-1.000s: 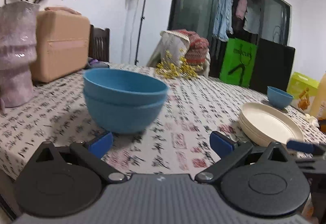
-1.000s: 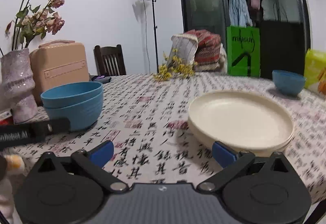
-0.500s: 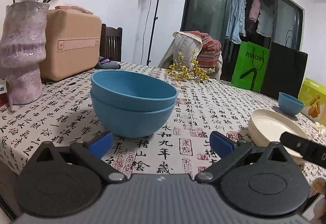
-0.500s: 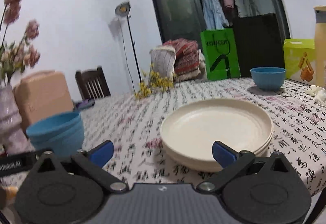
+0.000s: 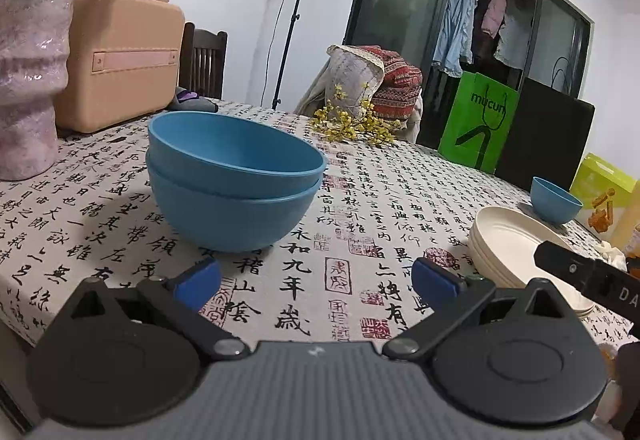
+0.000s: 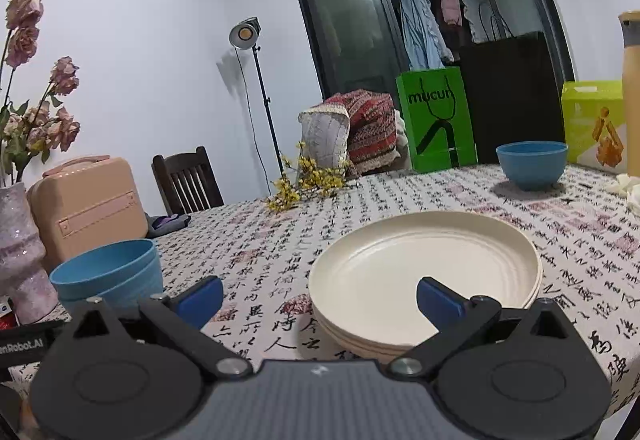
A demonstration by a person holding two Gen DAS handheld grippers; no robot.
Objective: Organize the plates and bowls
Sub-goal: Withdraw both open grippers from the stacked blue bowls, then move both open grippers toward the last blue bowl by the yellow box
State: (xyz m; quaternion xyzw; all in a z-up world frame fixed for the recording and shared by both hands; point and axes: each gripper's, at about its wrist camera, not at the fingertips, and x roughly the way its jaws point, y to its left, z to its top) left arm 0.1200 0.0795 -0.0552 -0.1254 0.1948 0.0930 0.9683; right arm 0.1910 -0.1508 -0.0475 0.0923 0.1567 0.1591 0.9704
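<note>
Blue plastic catches the eye first: two nested bowls [image 5: 234,179] sit on the calligraphy-print tablecloth [image 5: 360,207] just ahead of the left gripper [image 5: 316,278], whose jaws stand wide with nothing between them. The right gripper [image 6: 320,298], equally wide and empty, hangs over the near rim of the cream plate stack [image 6: 424,276]. One single blue bowl [image 6: 531,163] is left at the far side, well apart from its mates. I'd judge that bowl is the job in hand; the right gripper would need to reach past the plates and pinch its rim.
</note>
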